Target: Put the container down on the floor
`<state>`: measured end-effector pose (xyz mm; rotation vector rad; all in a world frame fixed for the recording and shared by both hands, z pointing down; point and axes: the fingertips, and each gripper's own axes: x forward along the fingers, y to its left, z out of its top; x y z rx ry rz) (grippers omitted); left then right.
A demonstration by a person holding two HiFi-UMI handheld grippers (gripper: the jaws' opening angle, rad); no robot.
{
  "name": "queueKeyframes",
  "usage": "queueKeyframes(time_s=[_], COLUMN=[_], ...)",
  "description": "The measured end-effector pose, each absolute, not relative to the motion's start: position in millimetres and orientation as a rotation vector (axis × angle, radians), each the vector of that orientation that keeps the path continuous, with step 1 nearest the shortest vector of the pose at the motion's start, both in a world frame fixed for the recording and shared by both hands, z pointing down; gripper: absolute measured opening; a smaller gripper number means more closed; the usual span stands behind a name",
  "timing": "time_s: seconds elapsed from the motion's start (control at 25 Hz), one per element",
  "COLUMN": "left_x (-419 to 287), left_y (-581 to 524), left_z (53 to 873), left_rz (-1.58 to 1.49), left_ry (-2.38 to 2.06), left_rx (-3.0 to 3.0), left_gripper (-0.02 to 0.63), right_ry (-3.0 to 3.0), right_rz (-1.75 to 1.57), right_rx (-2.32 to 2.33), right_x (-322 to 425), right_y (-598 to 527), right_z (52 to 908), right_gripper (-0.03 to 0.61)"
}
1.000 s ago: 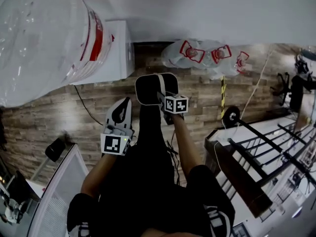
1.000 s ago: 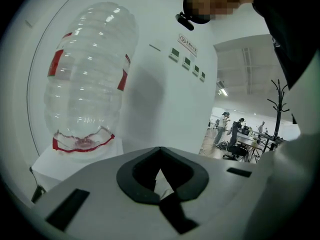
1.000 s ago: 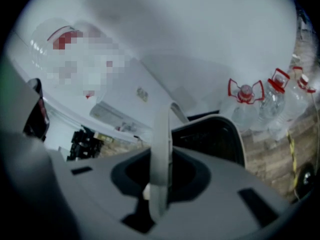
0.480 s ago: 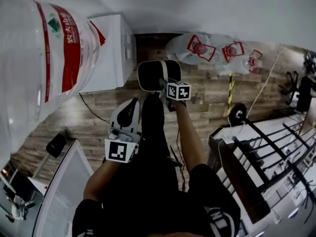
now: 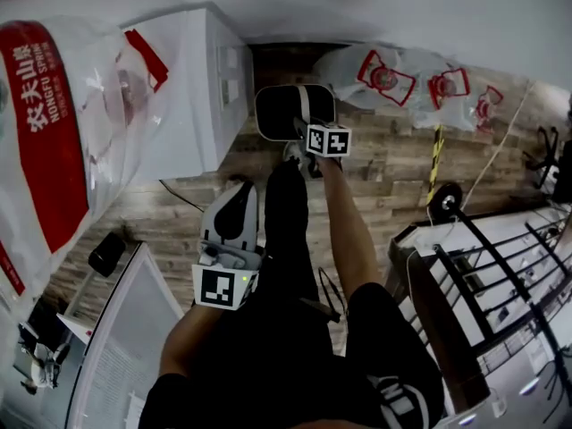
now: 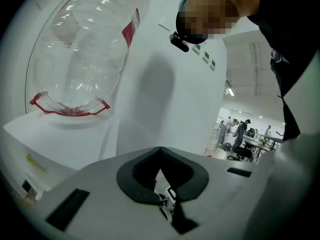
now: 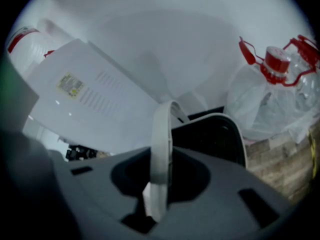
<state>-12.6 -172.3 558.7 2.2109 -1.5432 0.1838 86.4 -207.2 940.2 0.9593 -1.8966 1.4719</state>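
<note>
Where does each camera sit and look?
Head view: on the head, looking down at the floor; arms and legs show.
Left gripper view: on the left gripper, facing the water bottle; shut jaws and clothes show.
Right gripper view: on the right gripper, facing the container; jaws clamp its handle.
Head and right gripper views share the container.

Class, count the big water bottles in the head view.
4: one water bottle upturned on the white dispenser at left; three wrapped bottles on the floor, top right. Others may be hidden.
</note>
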Motion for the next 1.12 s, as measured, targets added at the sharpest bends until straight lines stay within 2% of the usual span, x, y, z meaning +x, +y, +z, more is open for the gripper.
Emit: queueKeyframes(time_s=[1.12], left_x=[4.2], left_y=[-186.0], left_z=[636.3], left_rz=[0.251], left_ry=[-1.491], left_rx=[2.139], left_gripper=[0.028], right_ry=[-1.887], right_rz=[1.491], right_rx=[0.958], right_x=[62.7], right_y=[-280.9], right_z=[1073.1], right_gripper=[0.081])
